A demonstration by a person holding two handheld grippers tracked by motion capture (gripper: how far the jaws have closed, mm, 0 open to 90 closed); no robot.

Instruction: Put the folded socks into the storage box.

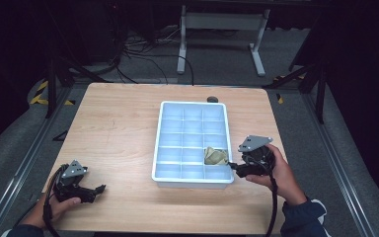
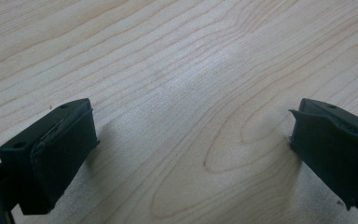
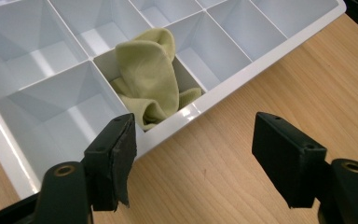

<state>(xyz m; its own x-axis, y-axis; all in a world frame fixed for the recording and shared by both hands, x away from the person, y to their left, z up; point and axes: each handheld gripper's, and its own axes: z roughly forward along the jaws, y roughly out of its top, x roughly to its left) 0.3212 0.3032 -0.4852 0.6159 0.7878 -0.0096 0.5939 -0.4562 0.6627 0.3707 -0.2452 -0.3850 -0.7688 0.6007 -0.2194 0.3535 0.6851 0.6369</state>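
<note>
A white divided tray (image 1: 164, 148) lies in the middle of the wooden table. A crumpled pale yellow-green cloth (image 1: 215, 156) sits in a compartment on the tray's right side, second row from the front; the right gripper view has that cloth (image 3: 150, 79) bulging above its walls. My right gripper (image 1: 234, 168) hangs just off the tray's right rim (image 3: 223, 91), open, jaws empty over bare wood. My left gripper (image 1: 100, 188) rests at the table's front left, open, nothing between its pads (image 2: 60, 154).
The tray's other compartments (image 3: 42, 70) hold nothing. A small dark round object (image 1: 212, 99) lies at the table's far edge behind the tray. A white frame stand (image 1: 222, 29) and cables are on the floor beyond.
</note>
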